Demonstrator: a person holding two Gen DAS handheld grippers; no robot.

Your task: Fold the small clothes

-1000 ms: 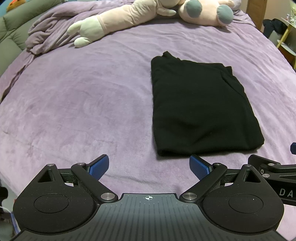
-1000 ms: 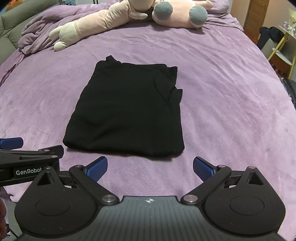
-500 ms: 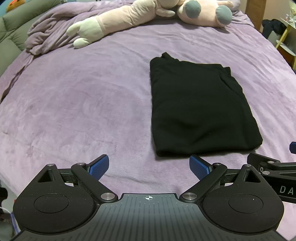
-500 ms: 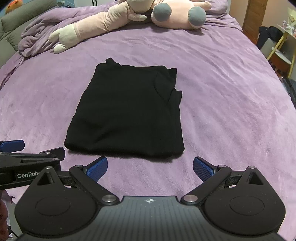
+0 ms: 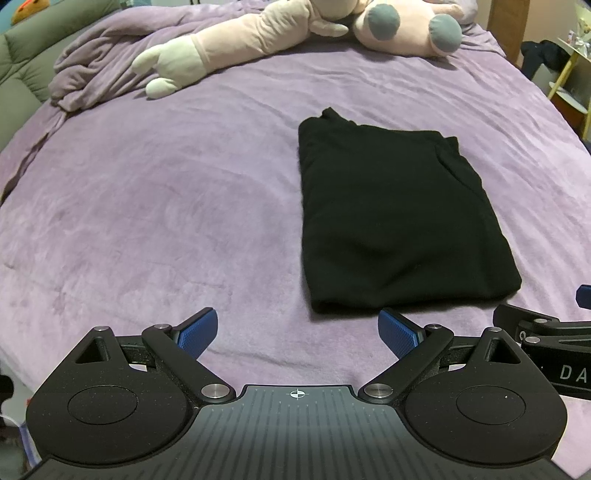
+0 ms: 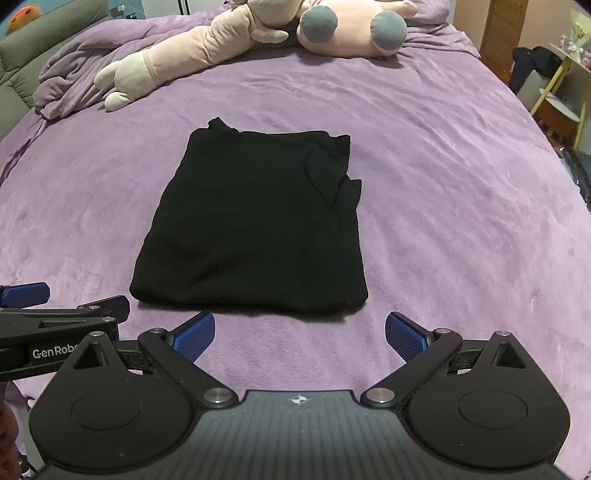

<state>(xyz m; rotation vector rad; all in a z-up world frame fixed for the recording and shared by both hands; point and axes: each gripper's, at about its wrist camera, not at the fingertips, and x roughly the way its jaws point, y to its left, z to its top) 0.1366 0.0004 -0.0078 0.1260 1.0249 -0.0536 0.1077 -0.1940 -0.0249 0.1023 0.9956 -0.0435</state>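
Observation:
A black garment (image 5: 395,218) lies folded into a rectangle on the purple bedspread (image 5: 166,206); it also shows in the right wrist view (image 6: 258,221). My left gripper (image 5: 297,332) is open and empty, hovering near the bed's front edge, left of the garment's near edge. My right gripper (image 6: 300,334) is open and empty, just in front of the garment's near edge. The right gripper's body shows at the right edge of the left wrist view (image 5: 546,332), and the left gripper's body at the left edge of the right wrist view (image 6: 55,317).
A long pink plush toy (image 5: 295,33) lies across the far side of the bed, also in the right wrist view (image 6: 258,40). A bunched purple blanket (image 5: 96,70) sits far left. A yellow-legged stand (image 6: 557,99) and a dark item stand right of the bed.
Both grippers have drawn back slightly from the garment, which now sits a little farther away in both views. The garment has not moved. Both grippers stay open.

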